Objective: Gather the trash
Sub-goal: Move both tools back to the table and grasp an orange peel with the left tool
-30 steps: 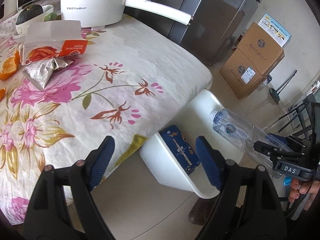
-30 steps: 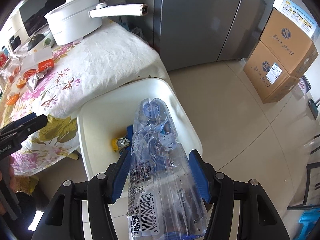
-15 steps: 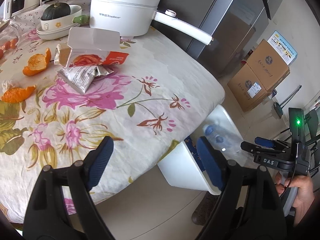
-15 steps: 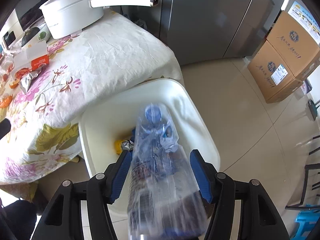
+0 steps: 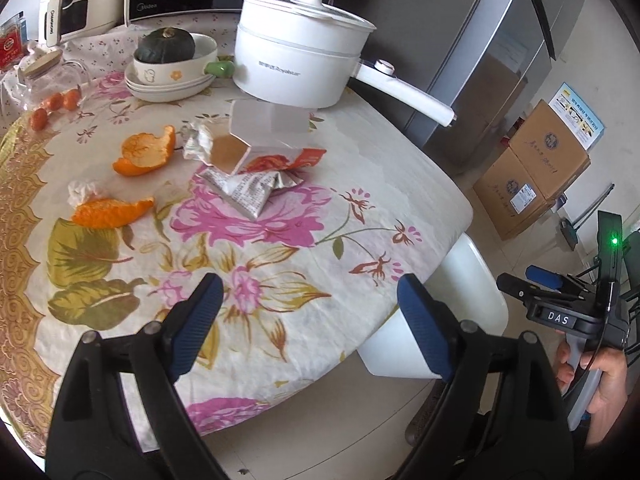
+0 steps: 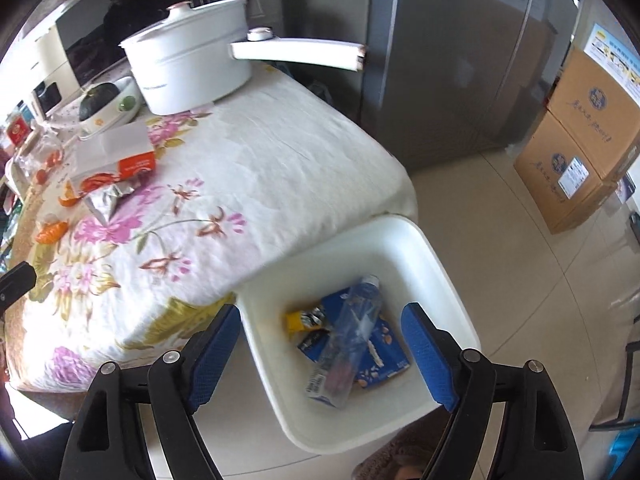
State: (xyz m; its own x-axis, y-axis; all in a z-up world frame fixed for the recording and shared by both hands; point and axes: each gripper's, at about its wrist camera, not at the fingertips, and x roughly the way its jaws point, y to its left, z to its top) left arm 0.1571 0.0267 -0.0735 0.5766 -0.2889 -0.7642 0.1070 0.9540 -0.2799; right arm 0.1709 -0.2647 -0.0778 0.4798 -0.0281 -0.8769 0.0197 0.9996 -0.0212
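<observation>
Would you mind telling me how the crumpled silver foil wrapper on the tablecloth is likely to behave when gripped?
The silver foil wrapper looks creased and flattened, so it will probably crumple and flop. It seems empty, hence likely light. Lying flat on the tablecloth, it may slide before lifting.

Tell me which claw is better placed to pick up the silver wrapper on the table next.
Left. The left claw hangs over the tablecloth, facing the silver wrapper, jaws opening and empty. The right claw is over the white bin.

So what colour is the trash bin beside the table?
White; the trash bin shows best in the right wrist view.
</observation>
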